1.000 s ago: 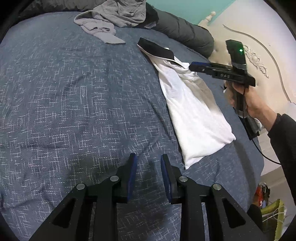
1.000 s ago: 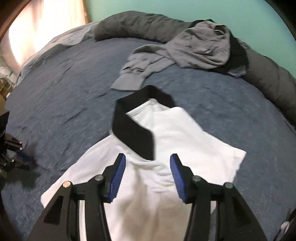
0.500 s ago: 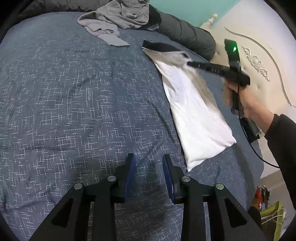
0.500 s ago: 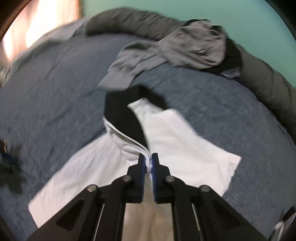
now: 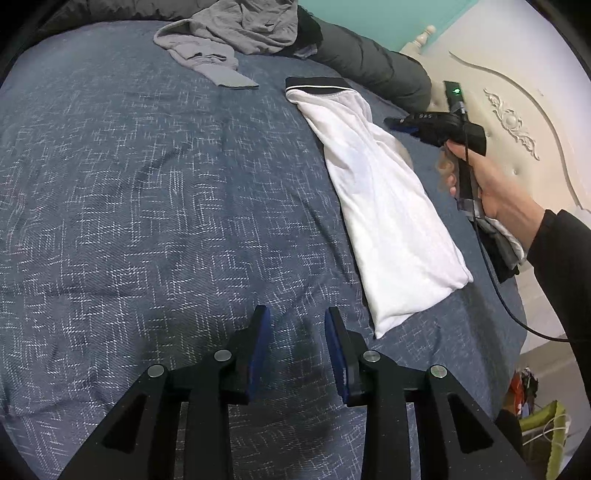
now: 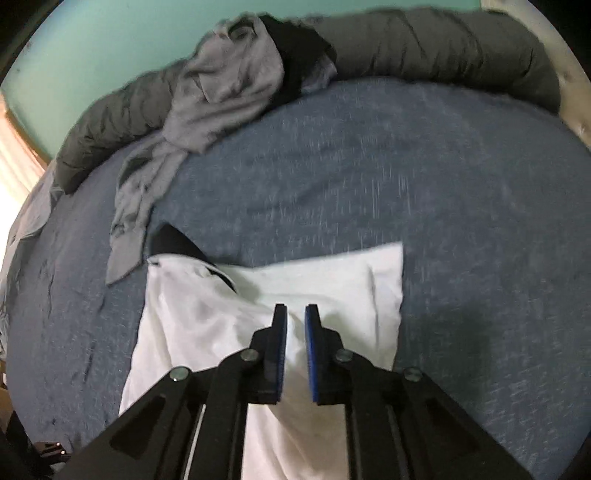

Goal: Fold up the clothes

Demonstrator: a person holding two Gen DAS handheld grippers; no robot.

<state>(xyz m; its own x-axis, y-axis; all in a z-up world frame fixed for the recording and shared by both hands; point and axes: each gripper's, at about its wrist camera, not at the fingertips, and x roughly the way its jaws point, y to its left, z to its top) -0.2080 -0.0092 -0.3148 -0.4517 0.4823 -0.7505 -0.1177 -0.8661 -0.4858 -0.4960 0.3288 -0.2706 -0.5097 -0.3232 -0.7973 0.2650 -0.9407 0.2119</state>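
Observation:
A white shirt (image 5: 384, 206) with a black collar (image 5: 314, 85) lies folded into a long strip on the right side of the blue bed cover (image 5: 147, 184). My left gripper (image 5: 297, 317) hovers open over bare cover, just left of the shirt's near corner. A hand (image 5: 491, 184) holds my right gripper (image 5: 393, 123) beside the shirt's far right edge. In the right wrist view that gripper (image 6: 295, 310) sits above the white shirt (image 6: 207, 321), its jaws barely apart with nothing between them. The black collar (image 6: 173, 240) peeks out at the shirt's far left.
A crumpled grey garment (image 5: 236, 33) and a rolled dark duvet (image 5: 369, 62) lie along the far edge. The cream headboard (image 5: 517, 122) stands to the right. A small stack of clothes (image 5: 506, 251) rests at the bed's right edge, and a green bag (image 5: 546, 432) sits on the floor.
The right gripper shut on the shirt near the collar, pulled it, then let go and drew back to the right. The shirt now lies flatter and narrower. The left gripper barely moved.

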